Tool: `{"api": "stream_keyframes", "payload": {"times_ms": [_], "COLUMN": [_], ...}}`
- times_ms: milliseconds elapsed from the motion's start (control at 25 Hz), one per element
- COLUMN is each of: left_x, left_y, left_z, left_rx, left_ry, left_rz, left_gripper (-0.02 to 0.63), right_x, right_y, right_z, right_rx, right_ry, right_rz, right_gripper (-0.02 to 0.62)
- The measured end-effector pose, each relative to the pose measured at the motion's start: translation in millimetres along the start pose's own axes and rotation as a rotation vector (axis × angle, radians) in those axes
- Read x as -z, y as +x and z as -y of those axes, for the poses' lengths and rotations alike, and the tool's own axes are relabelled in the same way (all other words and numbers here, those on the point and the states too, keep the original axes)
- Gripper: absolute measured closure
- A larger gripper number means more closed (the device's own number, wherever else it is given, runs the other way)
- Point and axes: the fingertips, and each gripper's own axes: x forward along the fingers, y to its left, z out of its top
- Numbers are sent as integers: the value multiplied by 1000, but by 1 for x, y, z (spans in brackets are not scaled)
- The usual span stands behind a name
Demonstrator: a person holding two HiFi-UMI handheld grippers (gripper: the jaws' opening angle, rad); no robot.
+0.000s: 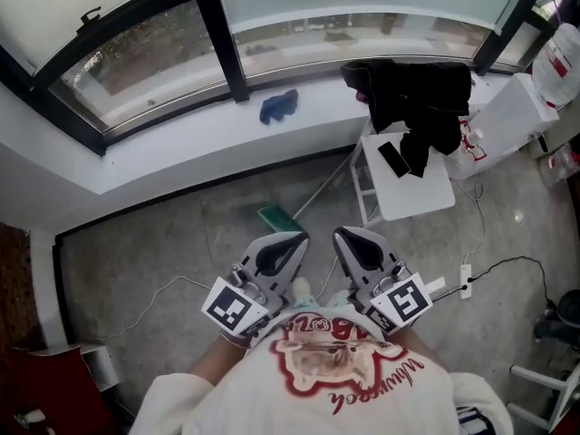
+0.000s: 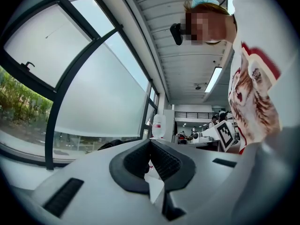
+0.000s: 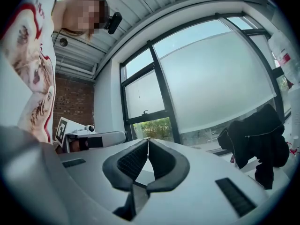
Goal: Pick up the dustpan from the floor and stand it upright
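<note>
Left hand-held gripper and right hand-held gripper are both closed and empty.

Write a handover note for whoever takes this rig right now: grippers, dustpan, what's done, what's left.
Left gripper: shut, empty, held near the chest.
Right gripper: shut, empty, beside the left one.
Dustpan: lying on the floor just ahead of both grippers, untouched, its long handle running toward the white table.
Done: nothing yet.
Left: grasp the dustpan, lift it and stand it upright.
</note>
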Motion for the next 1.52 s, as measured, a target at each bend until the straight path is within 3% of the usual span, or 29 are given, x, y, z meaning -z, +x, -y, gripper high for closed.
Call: {"api": "stream_keyframes", "payload": {"times_ms": [320,720,1000,1200,1400,1520], "left_x": [5,-4,-16,-37,-31,-13], "left_y": [13,19,82,127,157,156], "left_z": [-46,-125,-180,-235,-300,-322], "left_rx": [-24,-148,-154,-181,-267,-322], "left_ry": [-10,-16,0,66,89,33], "left_rz": [7,16,37,90,69,45], "left_gripper": [603,603,603,603,603,603], "right_x": [18,9,5,-7,5,27], "right_y": [29,122,171,215,258,270], "right_z": [25,43,102,149,193,206], "right_rx": [6,-131,-186,-214,-246,-224], "right_ry": [-7,-18,-28,-23,-34,-15], "right_rz": [-75,-64,-105,-117,-145,-203], "right_gripper": [568,568,568,568,568,568]}}
